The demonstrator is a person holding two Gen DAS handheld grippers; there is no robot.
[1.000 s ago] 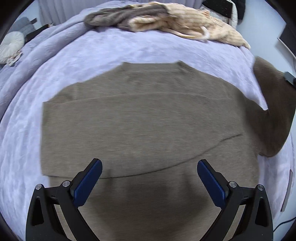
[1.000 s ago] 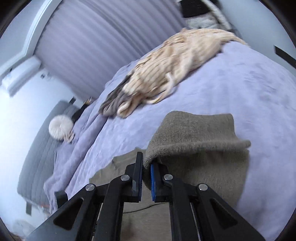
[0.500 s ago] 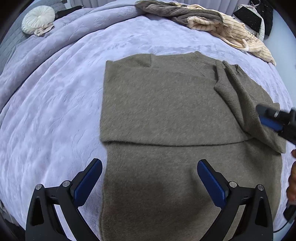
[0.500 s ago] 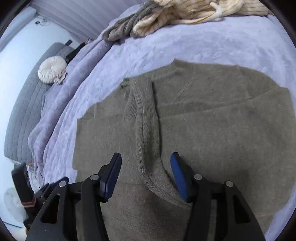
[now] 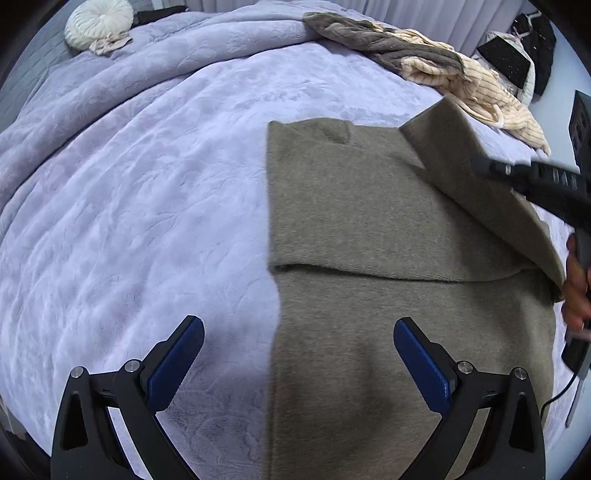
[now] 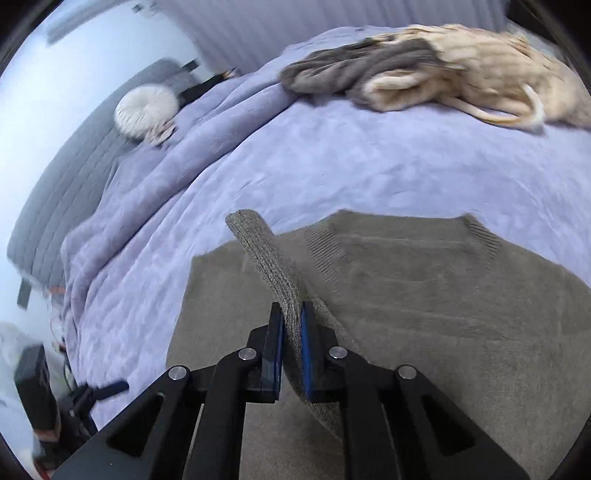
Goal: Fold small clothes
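- A bed under a lavender plush cover is filling both views, with grey curtains hanging behind it.
- At the far left, a round white cushion is sitting by the headboard end.
- The left tongs are hovering low over the bed with their blue pads wide apart, nothing between them; one pad is over the bare cover, the other over the knit.
- The olive-grey sweater is lying flat on the near right part of the bed, one side already folded across its body, the hem end nearest the left tongs.
- Beyond it, at the far edge, a heap of grey and cream striped clothes is waiting, well apart from the sweater.
- On the right, the right tongs have just been closing and are clamped on the sleeve, which is standing up off the sweater as a narrow band; a hand is gripping the tool's handle.
- The knit is looking soft, thick and limp, light enough for one grip, but likely to sag and drag the layers beneath.
- Holding it by a ribbed cuff or a folded edge is probably safest, since a pinch in mid-panel would only bunch the fabric.
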